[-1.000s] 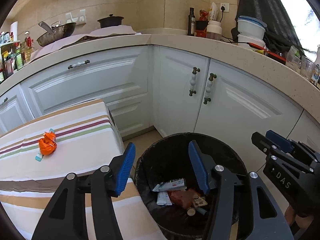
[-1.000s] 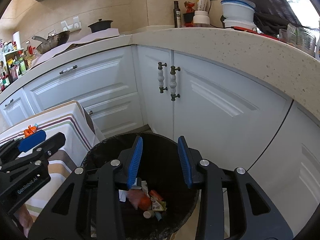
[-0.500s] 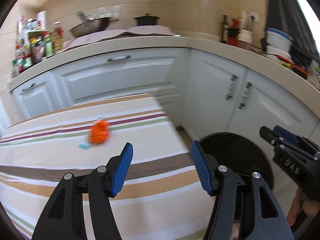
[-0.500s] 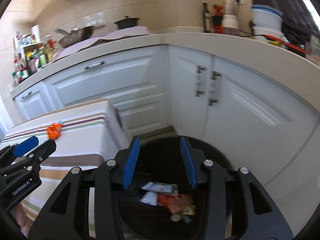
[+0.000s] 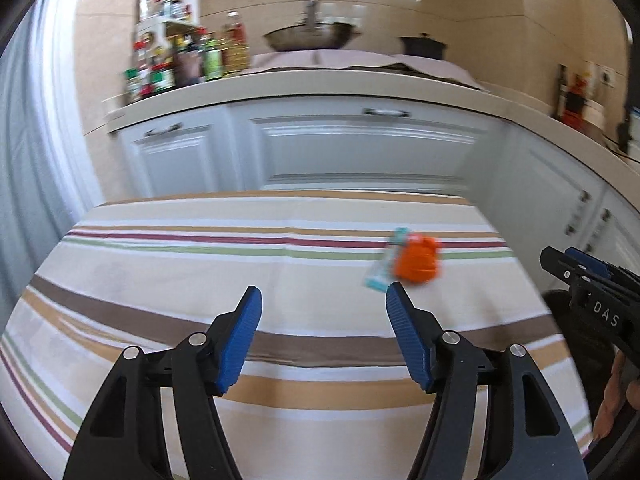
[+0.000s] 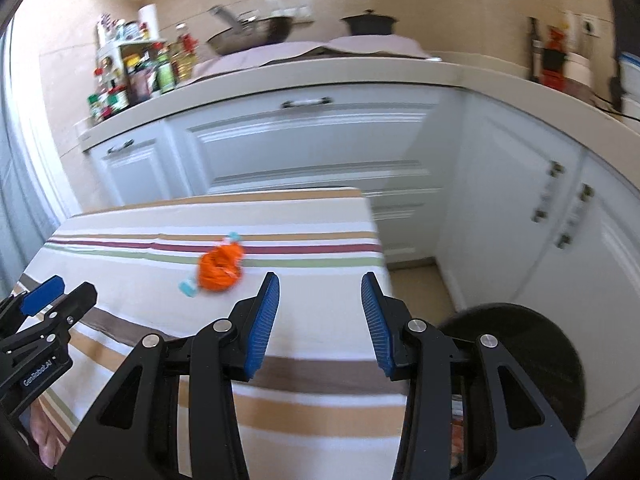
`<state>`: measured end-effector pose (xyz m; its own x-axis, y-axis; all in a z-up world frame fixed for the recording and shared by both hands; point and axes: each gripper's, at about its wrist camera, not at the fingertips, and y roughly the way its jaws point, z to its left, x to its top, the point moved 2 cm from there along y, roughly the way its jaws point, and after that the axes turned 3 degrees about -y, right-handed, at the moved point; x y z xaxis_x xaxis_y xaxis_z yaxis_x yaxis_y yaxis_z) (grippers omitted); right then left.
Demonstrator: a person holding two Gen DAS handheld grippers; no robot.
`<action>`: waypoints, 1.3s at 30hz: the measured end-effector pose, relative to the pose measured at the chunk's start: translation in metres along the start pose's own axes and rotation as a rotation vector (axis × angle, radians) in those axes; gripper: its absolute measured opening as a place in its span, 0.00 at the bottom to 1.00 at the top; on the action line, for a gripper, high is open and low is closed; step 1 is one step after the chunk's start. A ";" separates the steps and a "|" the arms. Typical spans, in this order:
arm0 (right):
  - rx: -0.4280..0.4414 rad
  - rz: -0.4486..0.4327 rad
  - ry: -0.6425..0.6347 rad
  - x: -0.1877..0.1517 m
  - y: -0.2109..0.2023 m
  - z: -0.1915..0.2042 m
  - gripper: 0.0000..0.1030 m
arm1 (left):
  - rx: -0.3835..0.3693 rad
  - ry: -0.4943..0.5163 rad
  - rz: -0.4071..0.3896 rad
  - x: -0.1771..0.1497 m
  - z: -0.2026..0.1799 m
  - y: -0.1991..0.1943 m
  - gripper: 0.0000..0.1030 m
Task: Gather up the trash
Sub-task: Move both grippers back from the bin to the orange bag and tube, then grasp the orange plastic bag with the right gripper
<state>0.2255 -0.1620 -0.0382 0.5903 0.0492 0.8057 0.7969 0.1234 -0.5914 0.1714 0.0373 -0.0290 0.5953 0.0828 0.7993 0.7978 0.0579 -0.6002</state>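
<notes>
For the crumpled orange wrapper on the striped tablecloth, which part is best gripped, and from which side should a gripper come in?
Probably the bunched middle of the orange wrapper, taken from above and the near side. It lies as a low crumpled lump on the tablecloth, with a light blue strip beside it, so nothing else offers bulk. The left gripper, jaws opening and empty, faces it most directly.

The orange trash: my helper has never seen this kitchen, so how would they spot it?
Find the striped tablecloth before the white cabinets. Near its right side, by the red and green stripes, lies the crumpled orange wrapper, touching a pale blue-tipped wrapper. Nothing else there is orange.
</notes>
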 end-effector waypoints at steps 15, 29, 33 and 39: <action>0.071 0.127 -0.079 0.017 0.080 0.079 0.57 | 0.119 -0.089 0.025 0.003 0.089 0.020 0.64; 0.053 0.199 -0.094 0.011 0.104 0.072 0.41 | 0.046 -0.075 0.051 0.005 0.066 0.037 0.65; 0.035 0.178 -0.086 0.011 0.097 0.059 0.41 | 0.009 -0.050 0.056 0.008 0.046 0.041 0.65; -0.003 0.156 -0.069 0.012 0.087 0.032 0.41 | -0.041 0.003 0.073 0.011 0.012 0.053 0.65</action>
<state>0.2978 -0.1194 -0.0785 0.6966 0.1354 0.7046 0.6968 0.1064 -0.7093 0.2187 0.0535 -0.0523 0.6523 0.0825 0.7534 0.7554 0.0108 -0.6552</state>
